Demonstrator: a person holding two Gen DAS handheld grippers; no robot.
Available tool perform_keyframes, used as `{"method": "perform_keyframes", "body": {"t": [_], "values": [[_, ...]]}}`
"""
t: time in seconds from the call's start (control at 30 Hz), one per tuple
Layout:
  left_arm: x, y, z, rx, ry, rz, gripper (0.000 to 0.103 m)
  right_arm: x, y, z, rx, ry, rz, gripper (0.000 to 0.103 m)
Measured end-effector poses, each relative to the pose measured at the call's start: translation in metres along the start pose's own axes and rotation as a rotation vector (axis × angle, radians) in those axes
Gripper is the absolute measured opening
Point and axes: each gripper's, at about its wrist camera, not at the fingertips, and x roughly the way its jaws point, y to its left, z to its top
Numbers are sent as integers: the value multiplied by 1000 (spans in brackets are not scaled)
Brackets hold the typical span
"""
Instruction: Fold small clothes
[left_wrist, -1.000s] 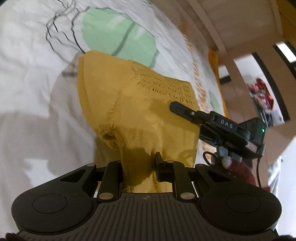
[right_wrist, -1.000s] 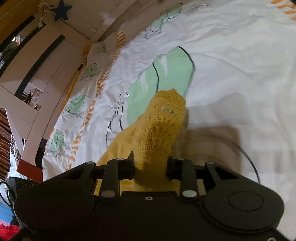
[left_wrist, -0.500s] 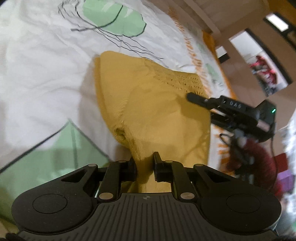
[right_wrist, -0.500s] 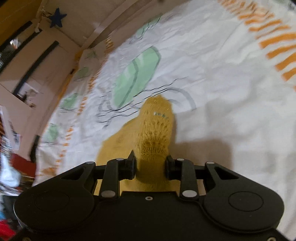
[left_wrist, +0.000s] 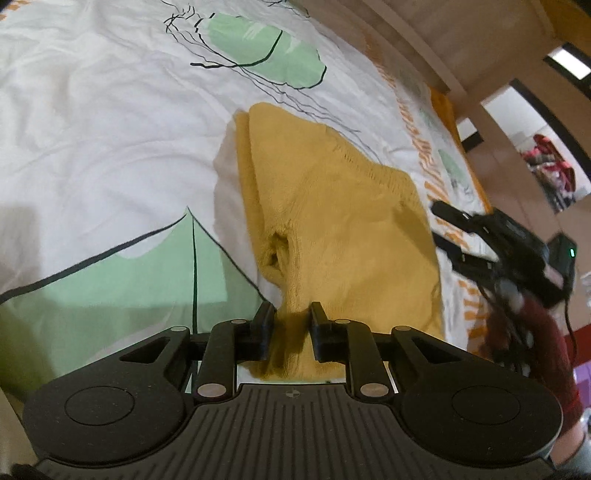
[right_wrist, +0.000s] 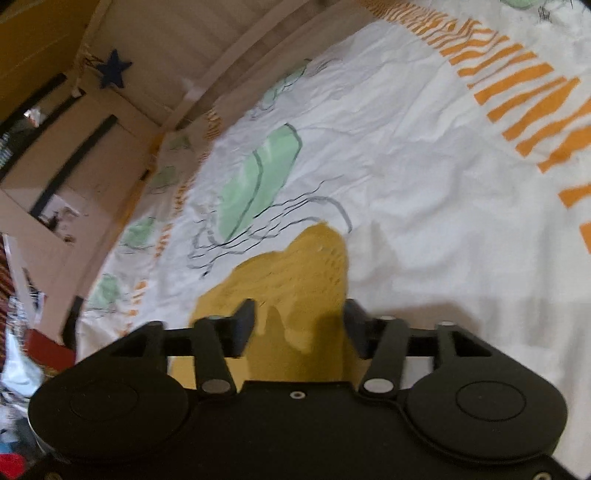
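Observation:
A small mustard-yellow knitted garment (left_wrist: 332, 221) lies folded on the white printed bedsheet (left_wrist: 92, 129). My left gripper (left_wrist: 290, 314) is shut on the garment's near edge, with cloth bunched between its fingers. In the right wrist view the garment (right_wrist: 295, 277) lies flat on the sheet, and my right gripper (right_wrist: 299, 317) is open over it with its fingers spread and nothing pinched. The right gripper (left_wrist: 436, 225) also shows in the left wrist view at the garment's right edge, blurred.
The bedsheet (right_wrist: 424, 166) has green shapes, black line drawings and orange stripes. A wooden bed frame (right_wrist: 240, 55) and light wooden furniture with a dark star (right_wrist: 114, 70) stand beyond the bed. A doorway (left_wrist: 535, 147) is at the right.
My right gripper has opened and let go of the garment, which now lies flat. My left gripper stays shut on the near edge and has shifted with the garment across the sheet.

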Motion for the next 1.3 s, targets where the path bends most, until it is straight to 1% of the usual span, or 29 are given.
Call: {"method": "perform_keyframes", "body": {"t": [0.1, 0.17, 0.23, 0.3, 0.43, 0.47, 0.5, 0.53, 0.57, 0.6, 0.67, 0.7, 0.77, 0.83, 0.9, 0.97, 1.03, 1.1, 1.17, 1.23, 1.3], "values": [[-1, -2, 5, 3, -14, -5, 21, -12, -2, -12, 24, 34, 34, 67], [1, -2, 9, 3, -12, -5, 22, -16, -5, -23, 47, 67, 34, 70], [5, -3, 12, 2, -2, -5, 22, -18, -7, -37, 64, 112, 24, 71], [11, -5, 14, 8, 18, -2, 26, -16, -7, -47, 66, 157, 19, 71], [21, -5, 9, 4, 59, -14, 27, -15, 4, -58, 34, 212, 41, 69], [21, -6, 7, 3, 57, -15, 27, -15, 7, -60, 21, 223, 36, 54], [20, -8, 5, 8, 55, -10, 28, -15, 14, -62, -25, 232, 1, 21], [17, -9, 4, 13, 51, -7, 28, -18, 18, -62, -87, 237, -40, 24], [13, -10, 3, 18, 44, 2, 28, -19, 24, -62, -143, 241, -89, 24], [7, -12, 1, 28, 31, 24, 27, -20, 27, -62, -173, 253, -131, 24], [-9, -19, 0, 85, -36, 100, 27, -21, 27, -62, -197, 265, -173, 22], [-20, -24, 0, 129, -86, 144, 27, -20, 26, -62, -207, 269, -187, 23], [-36, -32, 2, 179, -171, 197, 28, -19, 26, -63, -214, 269, -192, 23], [-46, -38, 8, 201, -247, 220, 29, -18, 29, -64, -233, 263, -203, 25], [-46, -43, 15, 207, -285, 227, 33, -18, 31, -66, -250, 254, -213, 26], [-34, -47, 23, 203, -275, 222, 33, -20, 35, -68, -259, 241, -220, 28], [-16, -51, 25, 217, -246, 211, 33, -24, 38, -68, -270, 218, -231, 33], [3, -55, 19, 241, -210, 213, 33, -30, 40, -66, -275, 186, -244, 35], [18, -53, 10, 254, -179, 225, 33, -39, 43, -63, -280, 130, -260, 37], [27, -49, 2, 265, -174, 250, 34, -49, 51, -59, -312, 45, -286, 46], [25, -49, -3, 282, -194, 252, 35, -54, 63, -55, -367, -40, -294, 61]]}}
